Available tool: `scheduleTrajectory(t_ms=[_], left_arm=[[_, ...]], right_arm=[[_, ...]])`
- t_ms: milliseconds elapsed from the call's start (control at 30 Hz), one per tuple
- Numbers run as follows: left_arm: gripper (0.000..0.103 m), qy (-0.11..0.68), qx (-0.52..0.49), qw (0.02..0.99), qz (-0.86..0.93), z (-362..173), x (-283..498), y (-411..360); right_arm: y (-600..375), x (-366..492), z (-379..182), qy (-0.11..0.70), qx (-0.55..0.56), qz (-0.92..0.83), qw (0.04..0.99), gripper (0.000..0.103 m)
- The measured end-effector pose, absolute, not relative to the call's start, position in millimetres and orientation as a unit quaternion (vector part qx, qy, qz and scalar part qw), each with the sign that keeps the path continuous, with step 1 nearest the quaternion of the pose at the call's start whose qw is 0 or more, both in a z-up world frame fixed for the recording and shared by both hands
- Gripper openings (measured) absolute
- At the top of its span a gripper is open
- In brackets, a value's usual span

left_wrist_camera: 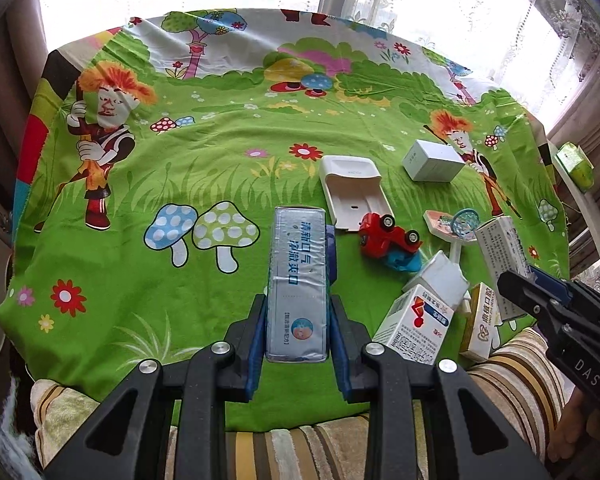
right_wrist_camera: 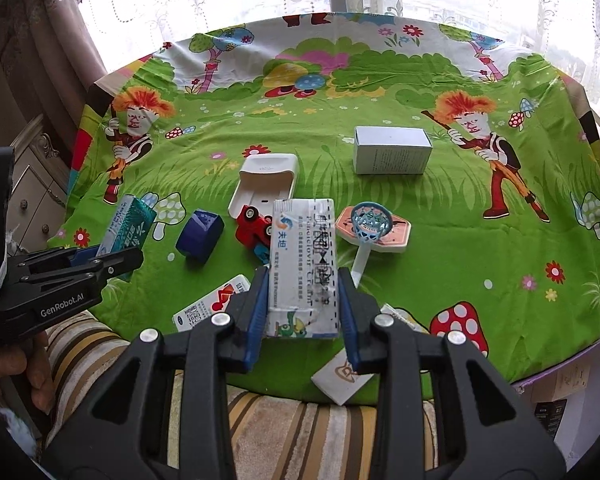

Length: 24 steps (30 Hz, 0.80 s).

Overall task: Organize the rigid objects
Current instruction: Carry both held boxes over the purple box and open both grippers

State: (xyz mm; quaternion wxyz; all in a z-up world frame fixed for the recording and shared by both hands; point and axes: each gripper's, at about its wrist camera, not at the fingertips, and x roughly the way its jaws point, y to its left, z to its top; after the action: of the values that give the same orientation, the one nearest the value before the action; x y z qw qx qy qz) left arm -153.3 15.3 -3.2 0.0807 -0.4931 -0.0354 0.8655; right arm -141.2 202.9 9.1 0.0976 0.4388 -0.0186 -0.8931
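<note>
Now the left gripper pinches a long silver-blue box between its blue pads, held above the green cartoon cloth. Also the right gripper is clamped on a white medicine box, raised over the cloth. Below them lie a red toy car, a white tray, a small hoop toy and a grey box.

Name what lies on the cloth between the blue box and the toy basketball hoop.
The red toy car, tipped over; the right gripper's white box hides part of that stretch. Right wrist view.
</note>
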Motion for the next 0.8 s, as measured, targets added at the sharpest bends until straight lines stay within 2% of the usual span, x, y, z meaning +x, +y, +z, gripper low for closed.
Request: scheduleTrajectory(t_ms=[367, 800], left_arm=[[0.030, -0.007, -0.485, 0.159, 0.860, 16, -127, 103], [0.030, 0.061, -0.478, 0.253, 0.839, 26, -94, 220]], right_arm=[[268, -88, 25, -0.049, 0.419, -0.905, 0.063, 0.037], [384, -24, 28, -0.094, 0.405, -0.909, -0.037, 0.037]])
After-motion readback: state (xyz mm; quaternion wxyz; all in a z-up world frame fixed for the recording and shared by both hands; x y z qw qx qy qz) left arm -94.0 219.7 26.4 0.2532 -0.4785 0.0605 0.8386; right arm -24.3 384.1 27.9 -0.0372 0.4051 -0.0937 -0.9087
